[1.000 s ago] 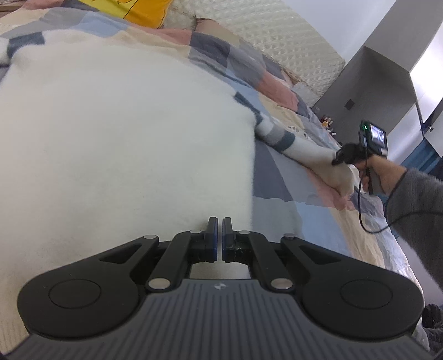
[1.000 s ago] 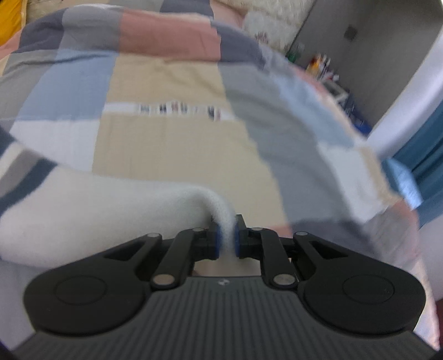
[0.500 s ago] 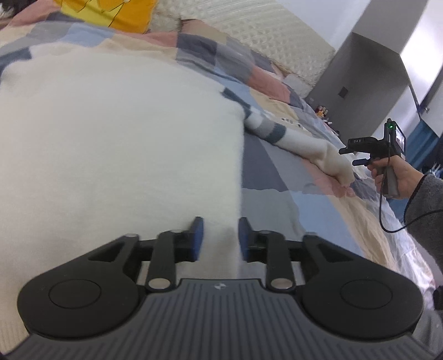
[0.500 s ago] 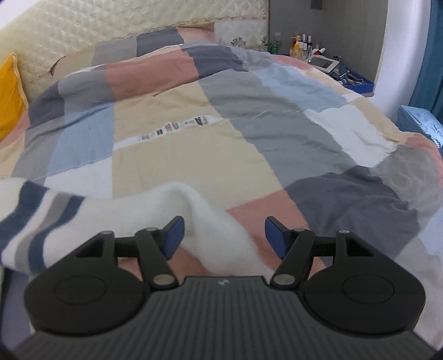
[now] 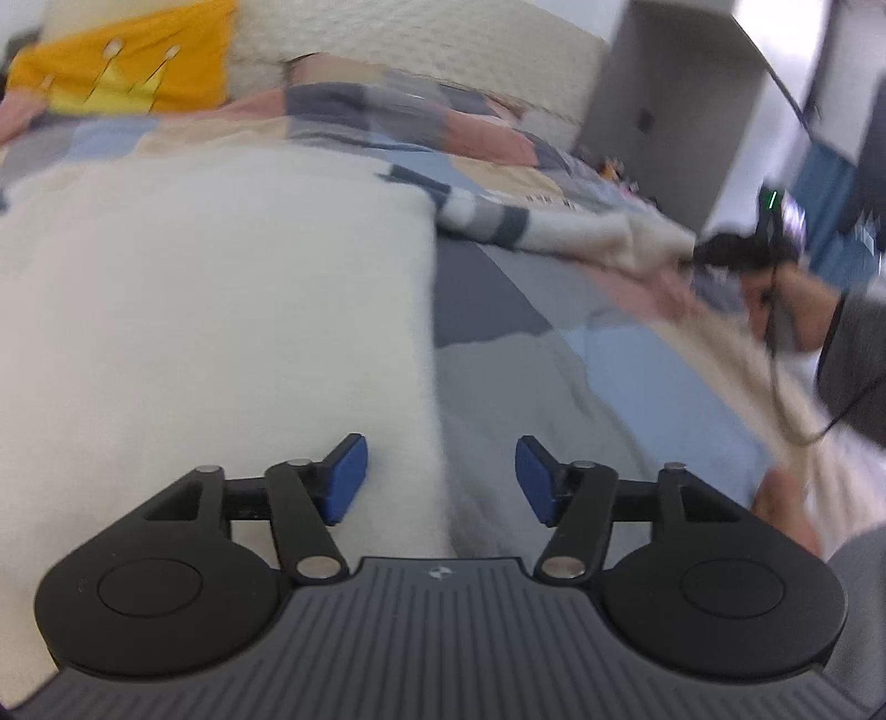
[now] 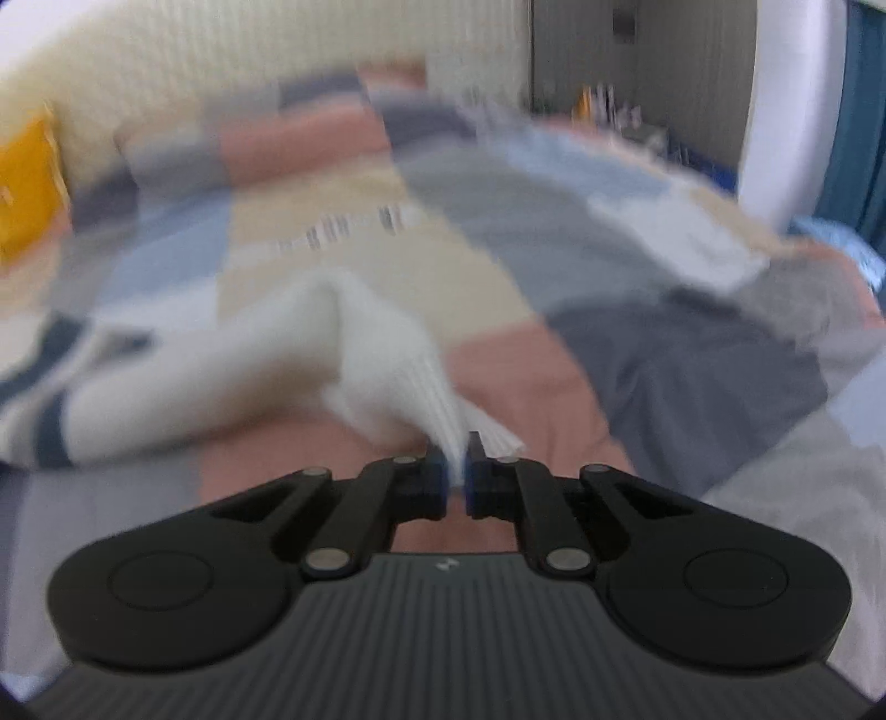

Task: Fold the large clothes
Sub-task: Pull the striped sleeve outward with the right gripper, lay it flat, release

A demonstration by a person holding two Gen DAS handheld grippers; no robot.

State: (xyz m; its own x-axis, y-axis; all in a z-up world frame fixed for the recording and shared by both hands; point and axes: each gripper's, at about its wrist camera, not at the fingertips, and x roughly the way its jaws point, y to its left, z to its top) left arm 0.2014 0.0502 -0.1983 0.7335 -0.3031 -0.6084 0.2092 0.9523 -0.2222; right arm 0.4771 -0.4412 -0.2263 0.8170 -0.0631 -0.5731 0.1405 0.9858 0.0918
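A large cream-white fleecy sweater lies flat on the patchwork bedspread. Its striped sleeve stretches out to the right. My left gripper hovers over the sweater's lower right edge; its jaws are opening and the pads press on nothing. In the right wrist view my right gripper is shut on the ribbed white cuff of that sleeve. The left wrist view also shows the right gripper at the sleeve's end, held by a hand in a grey sleeve.
A yellow pillow and a quilted cream headboard stand at the far end of the bed. A grey cabinet and blue curtain are at the right, with small bottles on a stand beyond the bed.
My left gripper went from shut to wide open at the sweater's edge. My right gripper opened, let the sleeve go, then shut again on the cuff. Both views are blurred by motion.
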